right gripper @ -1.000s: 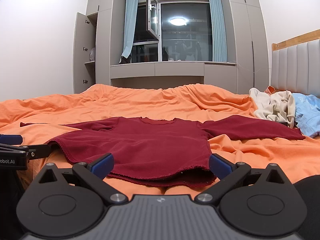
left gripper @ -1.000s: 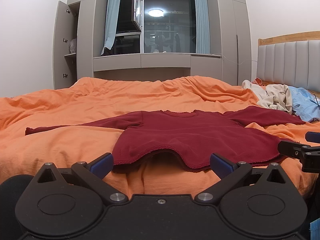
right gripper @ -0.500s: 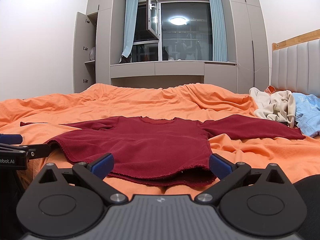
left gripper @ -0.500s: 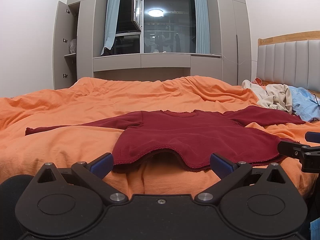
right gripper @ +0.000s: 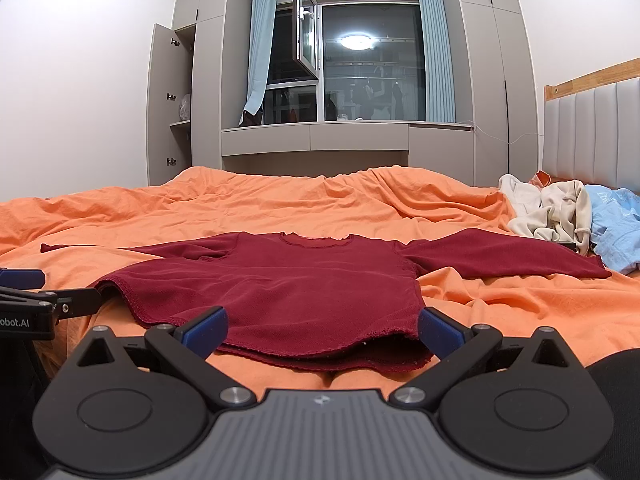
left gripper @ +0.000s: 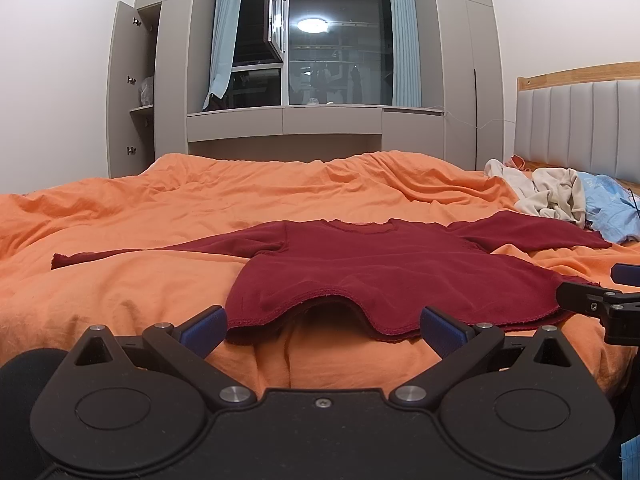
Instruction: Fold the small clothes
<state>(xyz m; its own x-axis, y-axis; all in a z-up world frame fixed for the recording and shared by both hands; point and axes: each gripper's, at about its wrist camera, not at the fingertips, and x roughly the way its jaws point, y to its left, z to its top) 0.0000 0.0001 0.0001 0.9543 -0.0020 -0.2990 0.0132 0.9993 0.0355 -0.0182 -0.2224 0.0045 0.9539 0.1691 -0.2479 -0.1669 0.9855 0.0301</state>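
A dark red long-sleeved shirt (left gripper: 372, 264) lies spread flat on the orange bedspread (left gripper: 200, 208), sleeves out to both sides, its hem towards me and lifted in a small arch. It also shows in the right wrist view (right gripper: 280, 280). My left gripper (left gripper: 323, 326) is open and empty just short of the hem's left part. My right gripper (right gripper: 322, 326) is open and empty just short of the hem's right corner. Each gripper shows at the edge of the other's view.
A pile of cream clothes (left gripper: 548, 196) and a light blue garment (left gripper: 612, 212) lies at the far right by the grey headboard (left gripper: 580, 128). Grey wardrobes and a window (left gripper: 336, 48) stand behind the bed. The bed's front edge is below the grippers.
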